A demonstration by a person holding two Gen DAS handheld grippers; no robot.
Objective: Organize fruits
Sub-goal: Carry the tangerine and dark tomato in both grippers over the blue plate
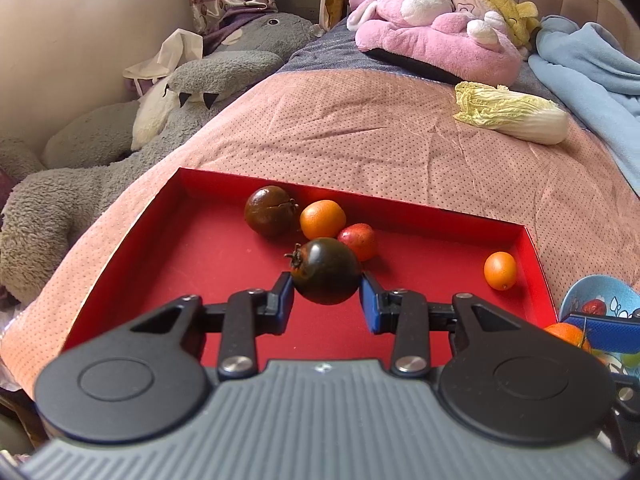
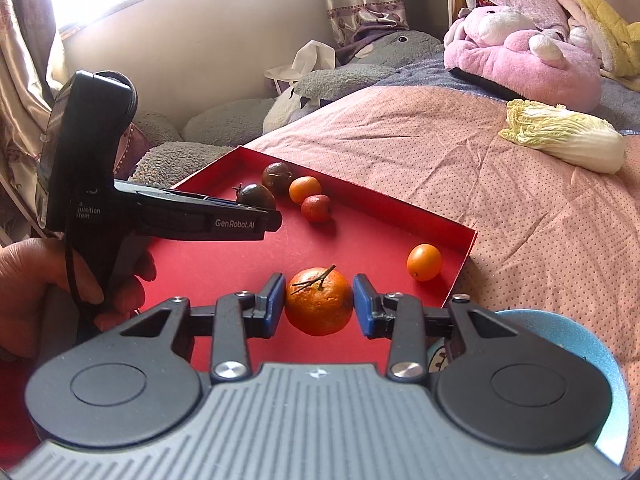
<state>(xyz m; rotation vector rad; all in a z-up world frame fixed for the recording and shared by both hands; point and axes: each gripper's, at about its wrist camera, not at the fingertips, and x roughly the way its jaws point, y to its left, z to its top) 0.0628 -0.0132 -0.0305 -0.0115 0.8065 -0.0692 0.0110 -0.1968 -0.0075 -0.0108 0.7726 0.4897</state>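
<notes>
A red tray (image 1: 192, 248) lies on the bed. My left gripper (image 1: 326, 300) is shut on a dark tomato (image 1: 325, 272) and holds it over the tray. Behind it lie another dark tomato (image 1: 269, 211), an orange (image 1: 322, 219) and a small red fruit (image 1: 358, 241). A small orange (image 1: 500, 270) sits near the tray's right wall. My right gripper (image 2: 319, 304) is shut on a stemmed tangerine (image 2: 318, 302) over the tray's (image 2: 360, 240) near right part. The left gripper (image 2: 240, 222) also shows in the right wrist view, with its dark tomato (image 2: 256, 196).
A blue bowl (image 1: 604, 300) with a red fruit stands right of the tray; it also shows in the right wrist view (image 2: 592, 344). A napa cabbage (image 1: 516, 114) lies on the pink bedspread. Plush toys (image 1: 432, 36) and a blue blanket (image 1: 592, 68) are at the back.
</notes>
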